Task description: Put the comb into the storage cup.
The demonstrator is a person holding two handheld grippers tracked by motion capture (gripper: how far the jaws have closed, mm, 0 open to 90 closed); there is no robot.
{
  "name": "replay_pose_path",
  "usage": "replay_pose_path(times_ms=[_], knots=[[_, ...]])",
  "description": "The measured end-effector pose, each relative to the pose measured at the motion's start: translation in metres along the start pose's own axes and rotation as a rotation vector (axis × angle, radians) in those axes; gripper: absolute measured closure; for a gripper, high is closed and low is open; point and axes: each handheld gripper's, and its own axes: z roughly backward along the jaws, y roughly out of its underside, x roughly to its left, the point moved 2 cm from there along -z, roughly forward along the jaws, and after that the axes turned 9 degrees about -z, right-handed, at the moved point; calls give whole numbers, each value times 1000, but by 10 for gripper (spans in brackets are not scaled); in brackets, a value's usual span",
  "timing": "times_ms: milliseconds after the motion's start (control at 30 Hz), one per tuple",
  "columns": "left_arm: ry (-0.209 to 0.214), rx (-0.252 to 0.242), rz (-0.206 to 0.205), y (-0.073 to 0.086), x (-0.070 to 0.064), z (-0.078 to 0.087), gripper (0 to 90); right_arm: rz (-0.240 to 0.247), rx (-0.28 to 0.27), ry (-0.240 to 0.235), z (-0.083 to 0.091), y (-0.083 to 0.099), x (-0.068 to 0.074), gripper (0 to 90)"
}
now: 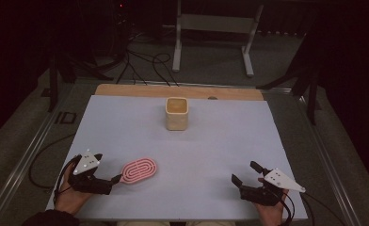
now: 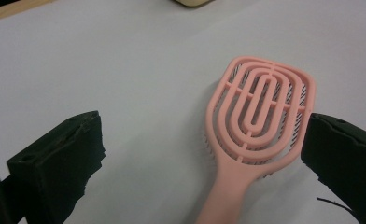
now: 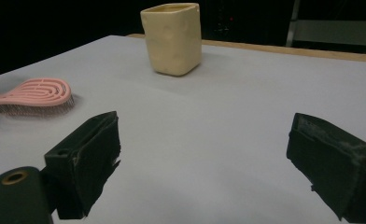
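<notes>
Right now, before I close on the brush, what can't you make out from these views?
- Brush handle end: cut off by the bottom edge of the left gripper view.
- Cup contents: the inside is too dim in the high view; the right gripper view looks at its side wall.
- Bristles: mostly under the brush head, blurred in the right gripper view.
- Left gripper: jaws open, nothing between the pads but the handle.

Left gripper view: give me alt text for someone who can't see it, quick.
A pink hairbrush lies bristles down on the white table, its handle running to the bottom edge between the left gripper's two open black jaws. The right jaw stands close beside the brush head; whether it touches is unclear. A cream cup peeks in at the top.
</notes>
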Motion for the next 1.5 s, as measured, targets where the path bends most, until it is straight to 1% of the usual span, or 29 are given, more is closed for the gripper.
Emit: replay_pose_path(times_ms=[167, 267, 433, 600, 733, 1200, 1367, 1500], knots=[[21, 16, -9, -2, 1, -3, 1, -4, 1, 0, 0, 0, 0, 95], [21, 27, -19, -2, 1, -4, 1, -2, 2, -1, 0, 0, 0, 95], [21, 39, -21, -3, 2, -7, 1, -1, 3, 0, 0, 0, 0, 95], [29, 66, -30, -3, 4, -10, 1, -5, 5, 1, -1, 1, 0, 95], [44, 88, -35, -4, 4, -13, 1, -5, 8, 1, -1, 1, 0, 95], [84, 155, -89, -11, 1, -23, 1, -8, 11, -1, -2, 1, 0, 95], [90, 188, -109, -12, 1, -26, 1, -7, 10, 0, -2, 1, 0, 95], [113, 221, -124, -13, 1, -29, 1, -8, 12, 1, -2, 1, 1, 95]])
